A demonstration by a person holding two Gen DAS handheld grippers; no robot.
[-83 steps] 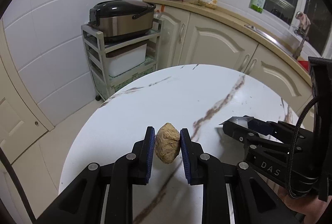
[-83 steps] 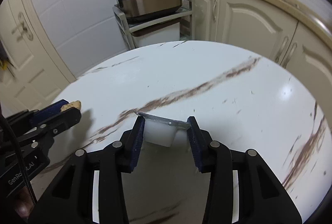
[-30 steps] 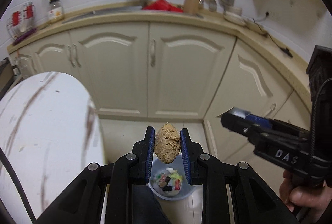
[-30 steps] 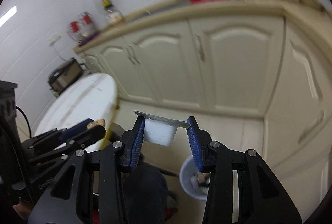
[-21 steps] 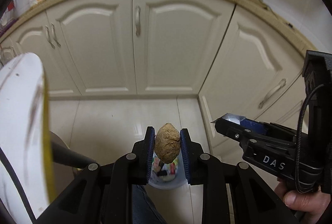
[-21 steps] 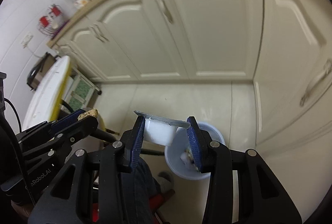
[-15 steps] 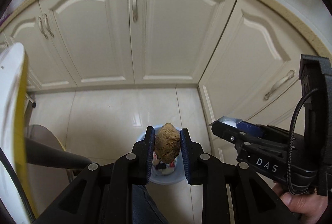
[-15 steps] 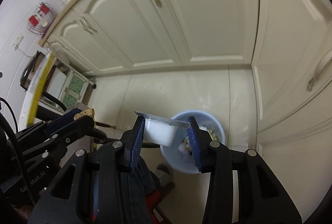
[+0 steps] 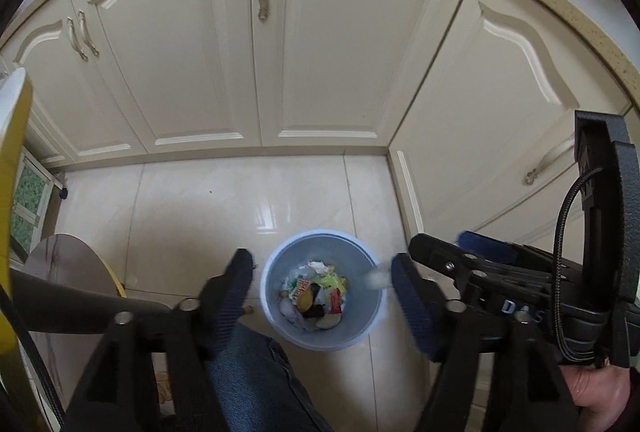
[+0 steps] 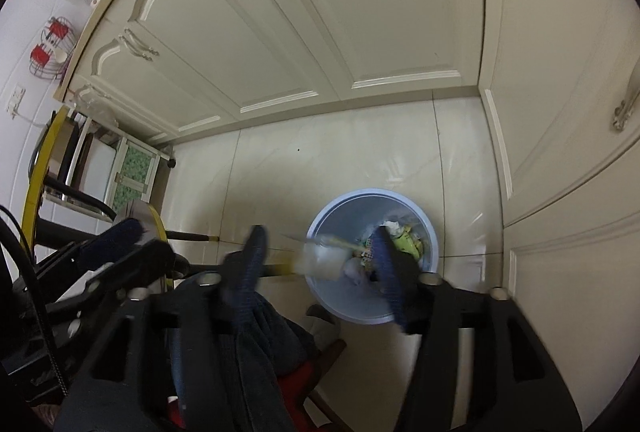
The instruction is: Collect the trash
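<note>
Both sets of jaws sprung wide since half a second ago, just been opening; brown lump gone from the left pair, white cup loosed from the right.

Left gripper [image 9: 320,274]: jaws wide, nothing between the pads, blue bin [image 9: 272,296] framed in the gap directly below. Lump not picked out with certainty among the litter in the bin; cannot tell which piece.

Right gripper [image 10: 318,258]: jaws wide, white cup [image 10: 322,262] blurred between them, touching neither pad, tilted, foil lid edge toward 1 o'clock, over the bin's near rim at 9 o'clock of the bin mouth. Same cup seen in left view as a pale smear [image 9: 376,277] at bin's 3 o'clock edge.

Bin holding mixed wrappers, standing on pale tiled floor [image 9: 200,208]. Cream cabinet doors [image 9: 352,44] at 12 o'clock. Yellow-rimmed counter edge [image 9: 12,160] at 9 o'clock. Person's blue trouser leg [image 9: 256,380] at 6 o'clock, hand [image 9: 596,388] at 4 o'clock under right tool.
</note>
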